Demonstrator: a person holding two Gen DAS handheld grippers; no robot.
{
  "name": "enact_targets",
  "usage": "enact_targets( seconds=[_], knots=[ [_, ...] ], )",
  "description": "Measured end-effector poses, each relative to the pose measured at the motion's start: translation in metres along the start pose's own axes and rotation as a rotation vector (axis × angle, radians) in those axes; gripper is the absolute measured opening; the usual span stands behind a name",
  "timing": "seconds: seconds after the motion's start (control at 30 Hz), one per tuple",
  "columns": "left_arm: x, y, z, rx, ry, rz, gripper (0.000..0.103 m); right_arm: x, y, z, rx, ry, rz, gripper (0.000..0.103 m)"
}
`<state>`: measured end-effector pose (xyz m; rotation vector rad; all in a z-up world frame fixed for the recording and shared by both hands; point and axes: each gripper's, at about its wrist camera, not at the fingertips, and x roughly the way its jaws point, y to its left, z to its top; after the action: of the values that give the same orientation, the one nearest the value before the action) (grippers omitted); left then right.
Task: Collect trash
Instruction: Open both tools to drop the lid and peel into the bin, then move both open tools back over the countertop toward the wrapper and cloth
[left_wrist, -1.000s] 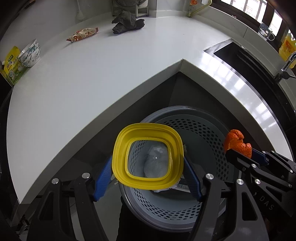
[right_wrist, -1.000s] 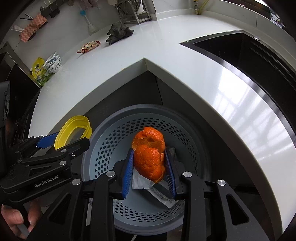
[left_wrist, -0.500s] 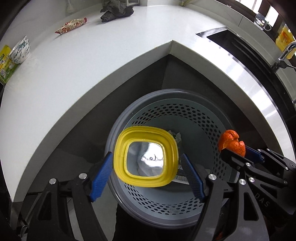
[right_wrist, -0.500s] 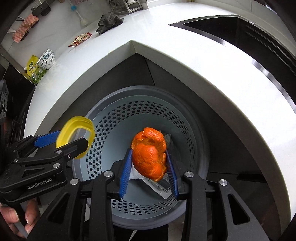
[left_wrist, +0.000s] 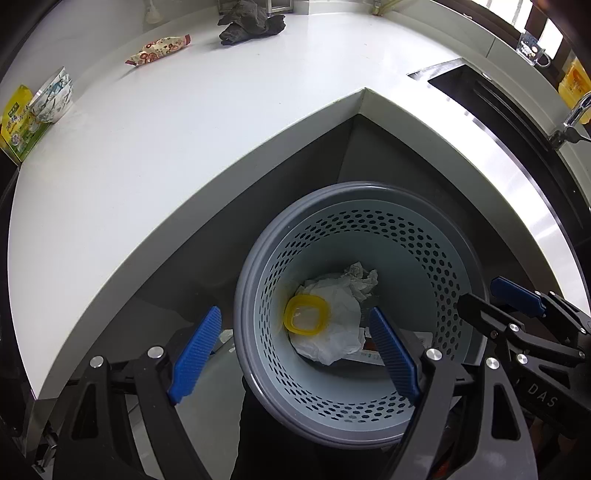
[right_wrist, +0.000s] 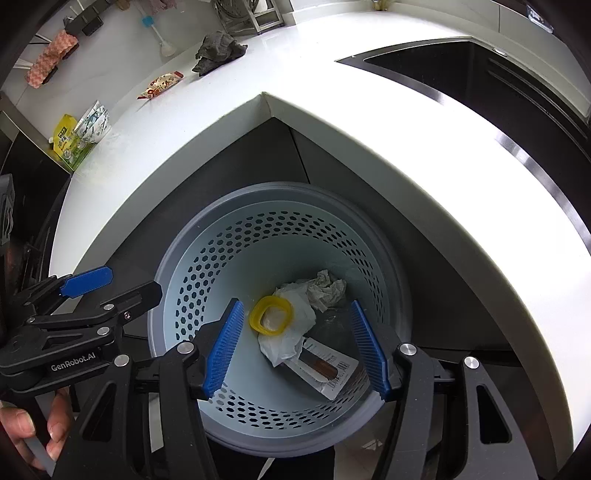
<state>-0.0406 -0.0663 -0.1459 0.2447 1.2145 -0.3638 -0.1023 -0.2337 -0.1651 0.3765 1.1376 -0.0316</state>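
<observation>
Two grippers hang over a grey perforated bin (left_wrist: 354, 314), both pointing steeply down into it. The left gripper (left_wrist: 291, 350) stands wide and its jaws are opening, with nothing between the blue pads (left_wrist: 195, 350); its left pad sits outside the bin's rim, its right pad over the inside. The right gripper (right_wrist: 295, 347) has its jaws opening too, about half spread, with nothing clamped between them. Seen from the right wrist, the left gripper's body reads "GenRobot.AI"; from the left wrist, the right gripper's body shows "DAS".

Below both, at the bottom of the bin, lies a yellow lid (right_wrist: 271, 315) on crumpled white paper (right_wrist: 291, 332), well apart from either gripper. Just beside the paper, nearer, lies a flat packet (right_wrist: 325, 369) with a barcode; its print is too small to read. No orange peel can be made out in the bin.

The bin stands in the dark inner corner of a white worktop (left_wrist: 184, 129), whose edges close in on the far left and far right. Far across the worktop lie a red-patterned snack wrapper (left_wrist: 159, 50), a dark rag (left_wrist: 251, 22) and, at the left end, a yellow-green pouch (left_wrist: 18, 125); its writing is illegible. A dark sink (right_wrist: 480, 81) lies to the right.
</observation>
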Motion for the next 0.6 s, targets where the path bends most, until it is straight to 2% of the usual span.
enact_targets(
  seconds=[0.27,0.6],
  knots=[
    [-0.017,-0.005,0.011,0.029,-0.026,0.011,0.081,-0.013,-0.001,0.009,0.027,-0.036,0.031,0.058],
    [-0.048,-0.008,0.029,0.037,-0.095,0.007,0.082,-0.042,-0.002,0.019,0.012,-0.1,0.026,0.058]
  ],
)
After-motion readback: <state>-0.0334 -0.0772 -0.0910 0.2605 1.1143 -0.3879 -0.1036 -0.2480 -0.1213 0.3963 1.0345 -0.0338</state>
